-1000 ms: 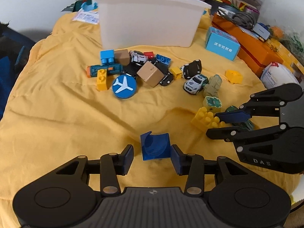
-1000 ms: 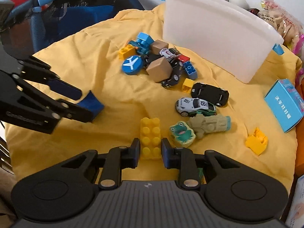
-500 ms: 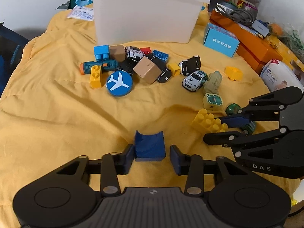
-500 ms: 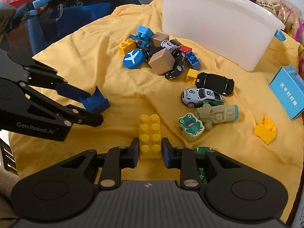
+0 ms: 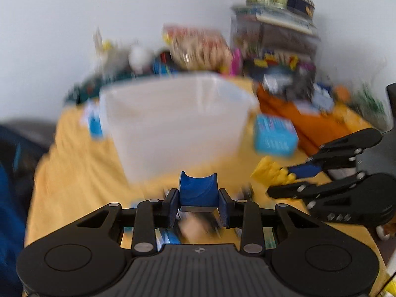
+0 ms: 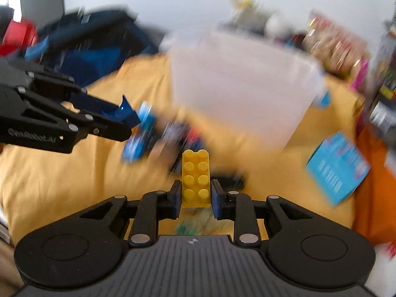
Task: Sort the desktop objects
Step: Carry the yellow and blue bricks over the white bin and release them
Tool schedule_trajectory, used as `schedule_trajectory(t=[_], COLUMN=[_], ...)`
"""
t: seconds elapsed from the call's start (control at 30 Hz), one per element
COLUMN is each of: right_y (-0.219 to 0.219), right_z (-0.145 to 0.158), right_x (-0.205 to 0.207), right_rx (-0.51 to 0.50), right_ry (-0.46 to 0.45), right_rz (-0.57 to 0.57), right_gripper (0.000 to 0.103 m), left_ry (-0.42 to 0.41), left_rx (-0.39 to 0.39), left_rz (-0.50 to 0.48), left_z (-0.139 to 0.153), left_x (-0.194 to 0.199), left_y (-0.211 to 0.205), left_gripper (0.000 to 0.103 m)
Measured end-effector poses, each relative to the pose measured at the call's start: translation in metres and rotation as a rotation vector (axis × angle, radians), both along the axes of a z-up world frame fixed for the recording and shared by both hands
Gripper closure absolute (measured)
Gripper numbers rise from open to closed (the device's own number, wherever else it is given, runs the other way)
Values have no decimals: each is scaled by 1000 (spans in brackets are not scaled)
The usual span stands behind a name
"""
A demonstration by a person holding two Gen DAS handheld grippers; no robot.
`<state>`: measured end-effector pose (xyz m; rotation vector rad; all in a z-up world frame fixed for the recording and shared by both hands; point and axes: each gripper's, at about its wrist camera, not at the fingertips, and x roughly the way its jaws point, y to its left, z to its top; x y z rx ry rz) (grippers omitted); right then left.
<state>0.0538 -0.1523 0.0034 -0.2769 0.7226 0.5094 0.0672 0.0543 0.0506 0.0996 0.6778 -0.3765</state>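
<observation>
Pinching a blue curved block (image 5: pixel 198 190) between its pads, the left tool (image 5: pixel 198 206) holds it clear of the yellow cloth (image 5: pixel 74 173). Beside it, the right tool (image 6: pixel 193 199) grips a yellow studded brick (image 6: pixel 195 178) the same way, lifted above the blurred toy pile (image 6: pixel 158 136). Beyond both stands the translucent white bin (image 5: pixel 173 123), with a light blue box (image 6: pixel 337 169) to its right.

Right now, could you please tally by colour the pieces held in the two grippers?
Blue: 1, the curved blue block clamped in the left gripper.
Yellow: 1, the studded yellow brick clamped in the right gripper.
Total: 2 held pieces; the loose toys on the cloth are too blurred to count.
</observation>
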Motion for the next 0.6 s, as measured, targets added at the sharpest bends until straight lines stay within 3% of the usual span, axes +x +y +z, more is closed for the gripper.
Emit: schedule_trajectory(t=[0.17,0.27,0.43,0.6], right_y=[-9,-5,1,6], right_z=[49,60,42,16], right_x=[54,88,134,154], right_rx=[80,114,138,146], right_ry=[-122,-134,-63,16], right_rz=[-108,-175,-265,-340], right_gripper=[76,76,76,76], left_ry=[-115,-134,-66,3], left_rx=[-5,7,5,29], left_rz=[30,33,90,120], left_z=[37,43,24,-7], left_x=[57,93,145,164], left_y=[-5,-11,-12,-16], left_gripper=[66,66,66,66])
